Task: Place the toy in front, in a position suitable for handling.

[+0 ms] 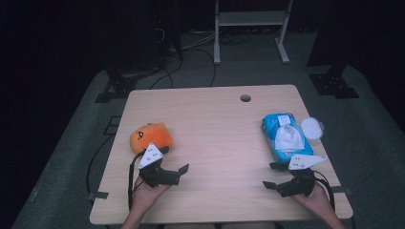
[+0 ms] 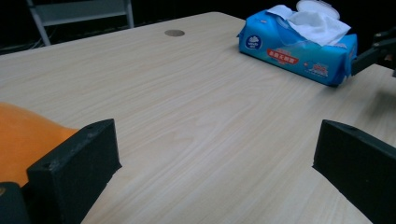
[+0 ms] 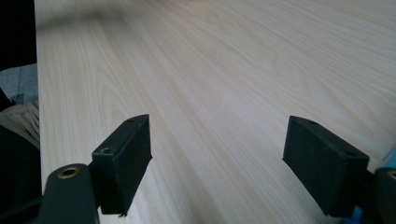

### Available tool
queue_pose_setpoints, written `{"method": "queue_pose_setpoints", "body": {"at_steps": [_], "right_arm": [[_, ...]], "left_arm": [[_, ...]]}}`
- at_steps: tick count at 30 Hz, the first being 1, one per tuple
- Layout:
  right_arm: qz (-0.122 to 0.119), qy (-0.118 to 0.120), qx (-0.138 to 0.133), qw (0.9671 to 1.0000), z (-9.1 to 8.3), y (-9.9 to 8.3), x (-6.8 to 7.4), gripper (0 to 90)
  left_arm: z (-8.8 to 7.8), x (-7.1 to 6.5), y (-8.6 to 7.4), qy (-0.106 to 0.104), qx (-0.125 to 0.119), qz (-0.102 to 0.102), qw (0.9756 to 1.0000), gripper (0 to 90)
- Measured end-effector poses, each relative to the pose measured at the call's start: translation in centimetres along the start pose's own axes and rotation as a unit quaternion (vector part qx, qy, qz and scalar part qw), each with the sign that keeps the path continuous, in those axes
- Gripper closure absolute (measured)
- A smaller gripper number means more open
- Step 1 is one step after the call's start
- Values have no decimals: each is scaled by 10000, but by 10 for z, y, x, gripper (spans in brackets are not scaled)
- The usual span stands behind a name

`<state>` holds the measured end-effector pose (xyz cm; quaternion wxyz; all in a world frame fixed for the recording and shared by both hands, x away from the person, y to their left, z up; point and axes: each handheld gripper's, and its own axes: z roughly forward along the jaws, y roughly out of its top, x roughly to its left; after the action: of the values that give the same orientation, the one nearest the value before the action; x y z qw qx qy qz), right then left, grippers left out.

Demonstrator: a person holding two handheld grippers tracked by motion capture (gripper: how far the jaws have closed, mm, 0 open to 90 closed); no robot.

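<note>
Resting on pale woodgrain table (image 1: 215,143): soft orange plush (image 1: 150,137), crinkly blue wipes pack (image 1: 285,137).

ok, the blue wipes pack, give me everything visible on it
The wipes pack is a soft blue plastic pouch with white and red print, lying flat at the table's right side, long axis running away from the person. Its round white lid is flipped open to the right, and a white wipe sticks up, crumpled, from the top opening. The right gripper sits just at its near end; contact is unclear.

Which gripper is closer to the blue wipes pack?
Right. The right gripper, jaws open, sits just below the wipes pack's near end. The left gripper, also open, is across the table beside the orange plush toy.
</note>
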<state>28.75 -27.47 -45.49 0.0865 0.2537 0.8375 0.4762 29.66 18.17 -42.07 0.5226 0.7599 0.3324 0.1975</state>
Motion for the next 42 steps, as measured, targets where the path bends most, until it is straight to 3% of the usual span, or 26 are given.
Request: {"method": "queue_pose_setpoints", "body": {"at_steps": [4, 11, 16, 17, 18, 27, 34, 39, 42], "right_arm": [[22, 41, -19, 10000, 2, 1, -2, 220], [34, 122, 8, 9999, 8, 3, -2, 220], [19, 151, 37, 9999, 11, 4, 0, 220], [19, 151, 37, 9999, 11, 4, 0, 220], [-1, 160, 56, 9999, 11, 4, 1, 220], [24, 168, 69, 9998, 12, 4, 1, 220], [11, 185, 92, 9998, 14, 4, 0, 220], [10, 194, 105, 9998, 15, 5, 0, 220], [14, 204, 105, 9997, 15, 5, 0, 220]], "left_arm": [[-5, 6, 2, 144, -80, -96, 9998, 0], [-14, 22, 6, 434, -88, -78, 9990, 0], [-18, 43, 13, 743, -56, 32, 9972, 0], [-18, 43, 13, 743, -56, 32, 9972, 0], [-18, 53, 15, 855, -66, 30, 9963, 0], [-18, 93, 15, 1234, -34, -28, 9923, 0], [-15, 119, 10, 1360, 77, -239, 9904, 0], [-11, 130, 5, 1381, 238, -345, 9895, 0], [-6, 137, -5, 1312, 329, -590, 9891, 0]]}}
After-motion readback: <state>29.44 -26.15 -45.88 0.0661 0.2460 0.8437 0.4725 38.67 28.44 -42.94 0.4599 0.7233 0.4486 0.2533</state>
